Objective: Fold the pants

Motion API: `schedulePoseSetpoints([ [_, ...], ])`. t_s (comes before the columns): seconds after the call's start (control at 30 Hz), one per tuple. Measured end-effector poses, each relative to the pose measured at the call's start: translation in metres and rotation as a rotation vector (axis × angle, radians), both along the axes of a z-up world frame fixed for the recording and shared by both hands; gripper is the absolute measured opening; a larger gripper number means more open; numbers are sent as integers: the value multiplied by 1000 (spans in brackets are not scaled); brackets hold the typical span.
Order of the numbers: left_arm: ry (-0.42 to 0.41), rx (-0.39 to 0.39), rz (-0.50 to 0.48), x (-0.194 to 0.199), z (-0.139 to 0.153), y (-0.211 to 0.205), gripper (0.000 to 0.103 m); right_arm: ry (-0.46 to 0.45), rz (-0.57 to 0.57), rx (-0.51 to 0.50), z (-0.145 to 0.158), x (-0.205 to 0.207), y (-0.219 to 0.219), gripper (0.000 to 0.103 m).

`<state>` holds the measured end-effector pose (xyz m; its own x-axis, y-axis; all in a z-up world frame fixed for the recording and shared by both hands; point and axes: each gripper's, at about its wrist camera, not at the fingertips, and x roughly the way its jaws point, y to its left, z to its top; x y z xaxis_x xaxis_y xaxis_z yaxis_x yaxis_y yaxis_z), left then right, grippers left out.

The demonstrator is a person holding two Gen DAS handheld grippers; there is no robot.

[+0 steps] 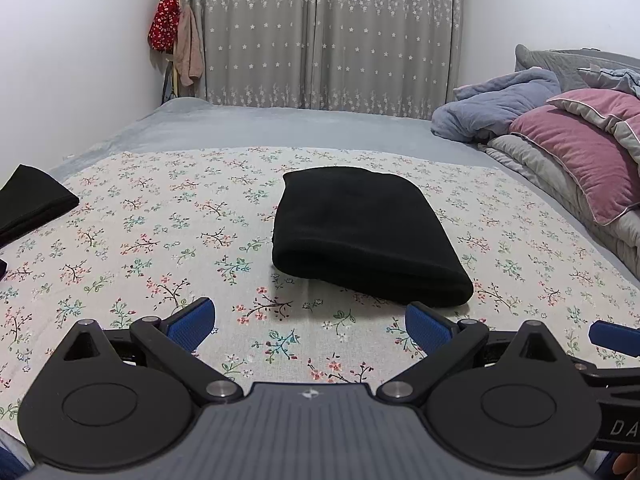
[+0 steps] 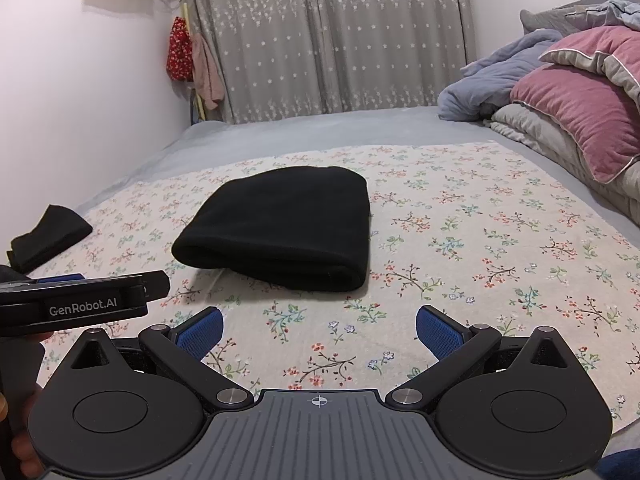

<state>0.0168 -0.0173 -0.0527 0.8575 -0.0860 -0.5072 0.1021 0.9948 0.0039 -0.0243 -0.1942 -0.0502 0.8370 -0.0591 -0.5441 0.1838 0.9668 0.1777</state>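
The black pants [image 1: 360,232] lie folded into a compact rectangle on the floral sheet [image 1: 160,240]; they also show in the right wrist view [image 2: 284,232]. My left gripper [image 1: 310,320] is open and empty, just in front of the pants' near edge. My right gripper [image 2: 318,330] is open and empty, a little in front of the pants. The left gripper's body [image 2: 80,304] shows at the left of the right wrist view. A blue pad of the right gripper [image 1: 614,336] shows at the right edge of the left wrist view.
A second black garment [image 1: 32,204] lies at the left of the sheet, also in the right wrist view [image 2: 48,232]. Pillows and quilts [image 1: 580,152] are piled at the right. Curtains [image 1: 328,32] and a wall stand behind the bed.
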Motion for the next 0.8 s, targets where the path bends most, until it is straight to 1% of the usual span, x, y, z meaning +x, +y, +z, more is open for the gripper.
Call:
schedulePoseSetpoints([
  [0.27,11,-7,-8,0,-1,-2,103,0,1,-1,0,0,0,103],
  [0.5,-4,8,-20,-2,-1,-4,103,2,12,-7,-1,0,3,103],
  [0.8,-1,14,-19,-1,-2,-6,103,1,14,-10,-1,1,4,103],
])
